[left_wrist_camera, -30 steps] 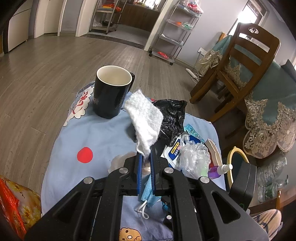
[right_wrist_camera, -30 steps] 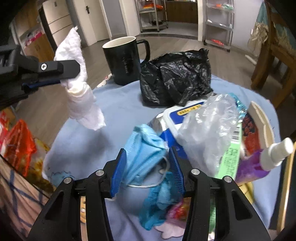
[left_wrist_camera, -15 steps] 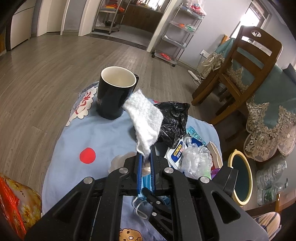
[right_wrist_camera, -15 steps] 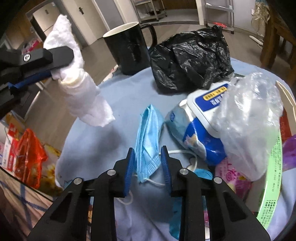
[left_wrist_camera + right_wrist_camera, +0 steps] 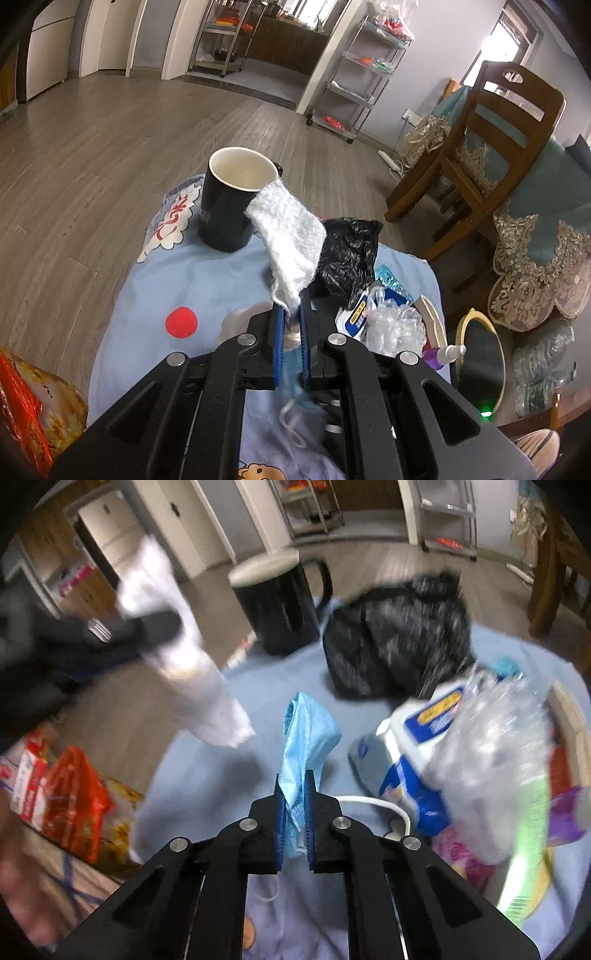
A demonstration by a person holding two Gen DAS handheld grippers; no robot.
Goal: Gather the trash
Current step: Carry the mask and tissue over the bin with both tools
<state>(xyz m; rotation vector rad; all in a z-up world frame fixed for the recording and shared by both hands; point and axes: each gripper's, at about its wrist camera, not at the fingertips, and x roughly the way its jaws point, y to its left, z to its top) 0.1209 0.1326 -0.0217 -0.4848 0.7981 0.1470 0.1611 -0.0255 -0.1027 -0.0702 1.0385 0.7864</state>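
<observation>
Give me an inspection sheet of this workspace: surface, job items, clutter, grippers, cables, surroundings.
Surface: light blue cartoon-print cloth over a low table.
Job's things: white tissue wad and blue face mask, both lifted; black plastic bag lying crumpled beside the mug.
Clutter: black mug, wet-wipes pack, clear crumpled plastic, purple spray bottle, round mirror.
Grippers: left gripper shut on the tissue wad; right gripper shut on the face mask.
Cables: white power strip on the floor by the wall.
Surroundings: wooden chair, metal shelf racks, wood-look floor, red snack bag beside the table.
</observation>
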